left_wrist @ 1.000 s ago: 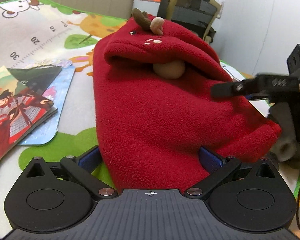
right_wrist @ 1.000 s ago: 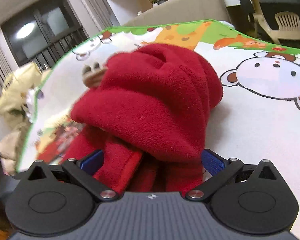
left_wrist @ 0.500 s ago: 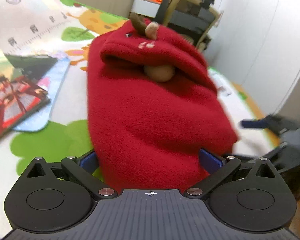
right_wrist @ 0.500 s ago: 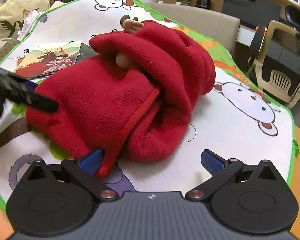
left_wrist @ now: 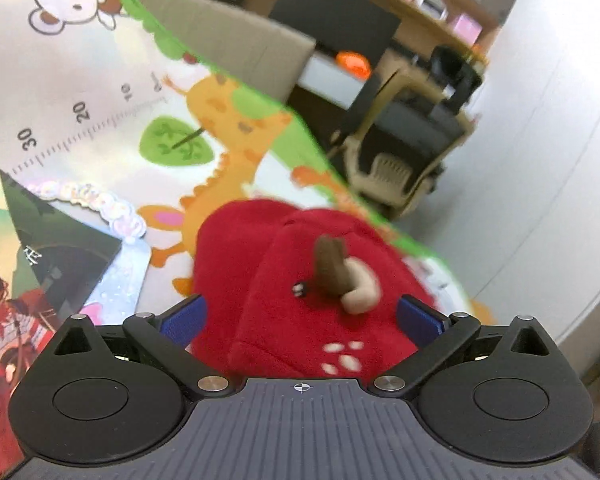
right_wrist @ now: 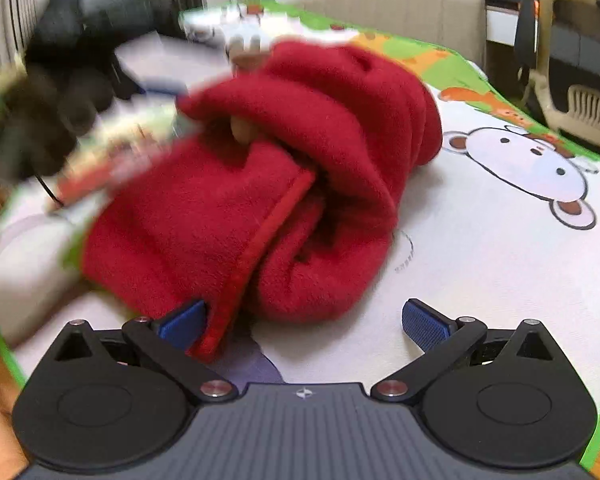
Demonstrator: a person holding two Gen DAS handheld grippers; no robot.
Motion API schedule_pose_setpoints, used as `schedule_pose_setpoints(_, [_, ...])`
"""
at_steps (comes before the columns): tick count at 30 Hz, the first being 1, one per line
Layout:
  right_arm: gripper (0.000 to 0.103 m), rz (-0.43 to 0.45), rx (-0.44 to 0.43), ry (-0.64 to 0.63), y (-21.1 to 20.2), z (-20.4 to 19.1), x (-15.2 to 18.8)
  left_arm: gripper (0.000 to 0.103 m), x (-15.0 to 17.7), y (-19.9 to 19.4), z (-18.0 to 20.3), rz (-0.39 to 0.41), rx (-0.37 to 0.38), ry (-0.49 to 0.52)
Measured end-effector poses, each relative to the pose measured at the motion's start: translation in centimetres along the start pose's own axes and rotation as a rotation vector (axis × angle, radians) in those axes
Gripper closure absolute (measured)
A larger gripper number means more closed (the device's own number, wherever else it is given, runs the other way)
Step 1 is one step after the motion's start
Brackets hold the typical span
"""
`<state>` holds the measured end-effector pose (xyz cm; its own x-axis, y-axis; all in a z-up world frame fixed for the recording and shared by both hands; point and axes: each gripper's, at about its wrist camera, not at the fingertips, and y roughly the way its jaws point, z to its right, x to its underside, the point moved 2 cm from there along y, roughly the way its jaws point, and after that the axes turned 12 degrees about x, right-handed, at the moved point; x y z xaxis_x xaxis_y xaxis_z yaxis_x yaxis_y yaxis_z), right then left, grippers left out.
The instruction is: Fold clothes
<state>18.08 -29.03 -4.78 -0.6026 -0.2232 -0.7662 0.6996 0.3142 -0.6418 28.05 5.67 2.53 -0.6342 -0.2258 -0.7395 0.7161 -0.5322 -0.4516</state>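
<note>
Red fleece garment (right_wrist: 284, 168) on play mat (right_wrist: 500, 248)

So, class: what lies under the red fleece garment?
The red fleece garment lies on the cartoon play mat, whose monkey and giraffe prints show around it. Beside it sit picture books. The mat directly beneath, and anything tucked between the folds, is covered.

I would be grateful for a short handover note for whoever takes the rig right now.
Left gripper: open, over the hood end of the red fleece, holding nothing.
Right gripper: open at the fleece's hem, one finger against the edge, no grip.
Fleece: bundled in folds on the play mat, books beside it.
Done: rough fold.
Left: probably flatten and square the bundle; neatness hard to judge through the blur.
</note>
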Motion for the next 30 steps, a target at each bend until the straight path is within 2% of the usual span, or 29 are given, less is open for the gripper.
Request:
schedule_pose_setpoints(2, [0.0, 0.059, -0.071, 0.099, -1.4, 1.6, -1.3, 0.002, 0.8, 0.9, -0.8, -0.043, -0.033, 0.008])
schedule_pose_setpoints(5, [0.0, 0.114, -0.093, 0.271, -0.9, 4.8, -4.5, 0.001, 1.5, 0.7, -2.6, -0.065, -0.044, -0.014])
schedule_pose_setpoints(8, [0.0, 0.078, -0.103, 0.407, 2.7, 7.3, -7.5, 0.001, 2.6, 0.4, -3.5, -0.113, -0.015, -0.029])
schedule_pose_setpoints(12, [0.0, -0.01, -0.083, 0.425, 8.8, 7.3, -9.3, 0.001, 3.9, 0.0, -3.9, -0.166, 0.019, -0.02])
schedule_pose_setpoints(14, [0.0, -0.054, -0.094, 0.446, 11.6, 7.2, -9.7, 0.001, 4.0, -0.2, -4.2, -0.183, 0.043, -0.049])
schedule_pose_setpoints(16, [0.0, -0.066, -0.136, 0.503, 12.5, 7.5, -9.3, 0.002, 3.3, -0.9, -4.1, -0.148, 0.069, -0.049])
schedule_pose_setpoints(20, [0.0, -0.061, -0.121, 0.473, 12.1, 7.6, -9.0, 0.002, 0.8, -3.0, -3.2, -0.01, 0.191, -0.014])
schedule_pose_setpoints(22, [0.0, -0.05, -0.105, 0.47, 11.7, 7.5, -9.1, 0.003, 0.1, -2.2, -2.7, -0.017, 0.199, -0.008])
schedule_pose_setpoints(23, [0.0, -0.038, -0.092, 0.467, 11.4, 7.4, -9.2, 0.006, 0.0, -1.4, -2.4, -0.032, 0.184, -0.004])
schedule_pose_setpoints(24, [0.0, -0.012, -0.071, 0.453, 10.9, 7.2, -9.5, 0.023, 0.1, -0.4, -2.4, -0.053, 0.18, -0.004])
schedule_pose_setpoints(25, [0.0, 0.019, -0.048, 0.434, 10.4, 7.1, -9.9, 0.035, 0.2, 0.6, -2.4, -0.078, 0.179, -0.005])
schedule_pose_setpoints(26, [0.0, 0.052, -0.022, 0.413, 9.9, 7.0, -10.3, 0.035, 0.5, 1.4, -2.5, -0.087, 0.173, -0.013])
schedule_pose_setpoints(27, [0.005, 0.086, 0.005, 0.39, 9.4, 6.9, -10.8, 0.035, 0.6, 1.6, -2.5, -0.084, 0.179, -0.019])
schedule_pose_setpoints(28, [0.015, 0.118, 0.027, 0.359, 9.0, 6.8, -11.4, 0.04, 0.5, 1.6, -2.5, -0.077, 0.19, -0.023])
schedule_pose_setpoints(29, [0.019, 0.138, 0.036, 0.328, 8.7, 6.6, -12.0, 0.045, 0.5, 1.5, -2.5, -0.071, 0.2, -0.027])
schedule_pose_setpoints(30, [0.029, 0.153, 0.041, 0.299, 8.5, 6.3, -12.5, 0.058, 0.5, 1.5, -2.4, -0.064, 0.211, -0.032])
